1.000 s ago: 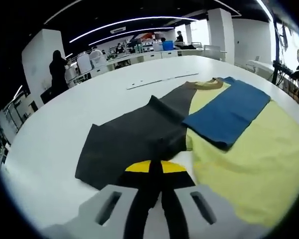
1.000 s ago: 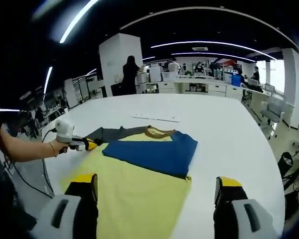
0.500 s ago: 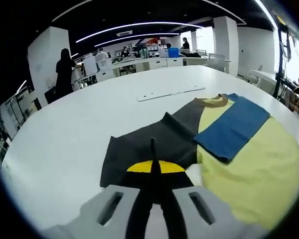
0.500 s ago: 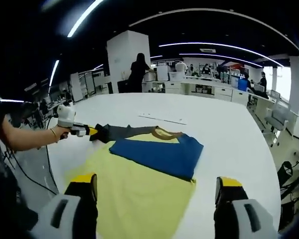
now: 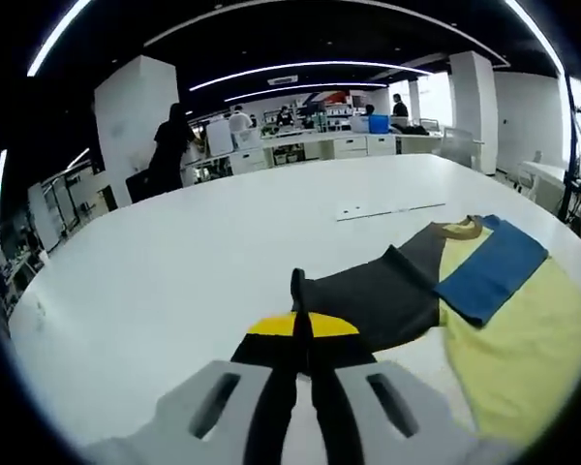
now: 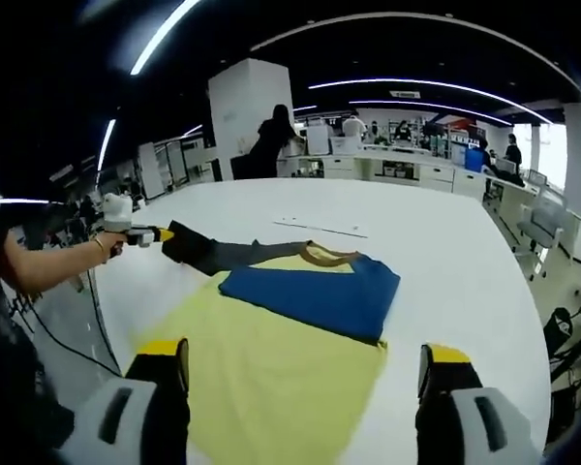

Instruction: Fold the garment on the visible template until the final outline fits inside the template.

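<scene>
A broad white table point(image 6: 436, 242) with a smooth matte top is seen, and on it a soft yellow garment point(image 6: 271, 358) is spread flat, its tan collar point(image 6: 326, 256) pointing toward the table's far side, with a blue sleeve point(image 6: 315, 295) folded across the chest. The dark grey sleeve point(image 5: 368, 305) is stretched sideways off the body as a long limp band, its end pinched between the closed jaws of the left gripper point(image 5: 300, 325). The right gripper point(image 6: 305, 363) is held above the hem with jaws spread apart and nothing between them.
</scene>
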Tool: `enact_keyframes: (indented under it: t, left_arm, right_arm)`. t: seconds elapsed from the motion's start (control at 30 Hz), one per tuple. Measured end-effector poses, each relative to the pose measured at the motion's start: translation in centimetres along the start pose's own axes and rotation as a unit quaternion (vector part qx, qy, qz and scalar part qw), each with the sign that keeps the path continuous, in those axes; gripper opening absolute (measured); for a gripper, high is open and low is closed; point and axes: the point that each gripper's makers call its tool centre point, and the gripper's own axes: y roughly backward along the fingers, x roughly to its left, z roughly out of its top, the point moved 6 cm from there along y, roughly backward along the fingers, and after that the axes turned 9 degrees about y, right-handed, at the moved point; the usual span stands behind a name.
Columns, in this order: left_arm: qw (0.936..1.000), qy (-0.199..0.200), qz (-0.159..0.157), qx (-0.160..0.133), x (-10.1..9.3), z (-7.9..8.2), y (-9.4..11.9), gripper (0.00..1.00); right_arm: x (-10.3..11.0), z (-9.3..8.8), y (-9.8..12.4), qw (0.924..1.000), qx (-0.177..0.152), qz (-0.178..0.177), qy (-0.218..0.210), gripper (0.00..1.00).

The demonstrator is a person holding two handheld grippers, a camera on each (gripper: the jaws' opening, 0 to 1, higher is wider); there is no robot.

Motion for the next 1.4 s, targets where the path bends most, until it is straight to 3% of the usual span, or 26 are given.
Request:
enact_keyframes:
  t: [0.33, 0.43, 0.53, 0.77, 1.07, 1.4]
  left_arm:
    - [0.9982, 0.021, 0.045, -0.033, 3.9, 2.5, 1.1, 0.00]
    - [0.9964, 0.035, 0.070, -0.030, 5.3, 2.7, 1.1, 0.00]
    - [0.9954, 0.050, 0.075, -0.030, 6.0, 2.7, 1.2, 0.00]
    - [0.9917, 0.066, 0.109, 0.016, 7.9, 0.3, 1.5, 0.00]
    - [0.9862, 0.103, 0.113, 0.062, 9.1, -2.7, 1.6, 0.00]
    - [0.9873, 0.092, 0.110, 0.069, 8.9, -3.0, 1.6, 0.00]
  right_arm:
    - [0.2, 0.0, 0.3, 1.0000, -0.001, -0.003, 0.008, 1.00]
    - [0.2, 0.1, 0.3, 0.9997, 0.005, -0.001, 0.022, 1.00]
    - [0.3, 0.4, 0.4, 0.9994, 0.007, 0.003, 0.033, 1.00]
    - [0.1, 0.7, 0.4, 0.9986, 0.005, 0.007, 0.051, 1.00]
    - [0.2, 0.2, 0.3, 0.9982, 0.017, 0.017, 0.055, 1.00]
    - [0.3, 0.2, 0.1, 0.9979, 0.019, 0.016, 0.061, 1.00]
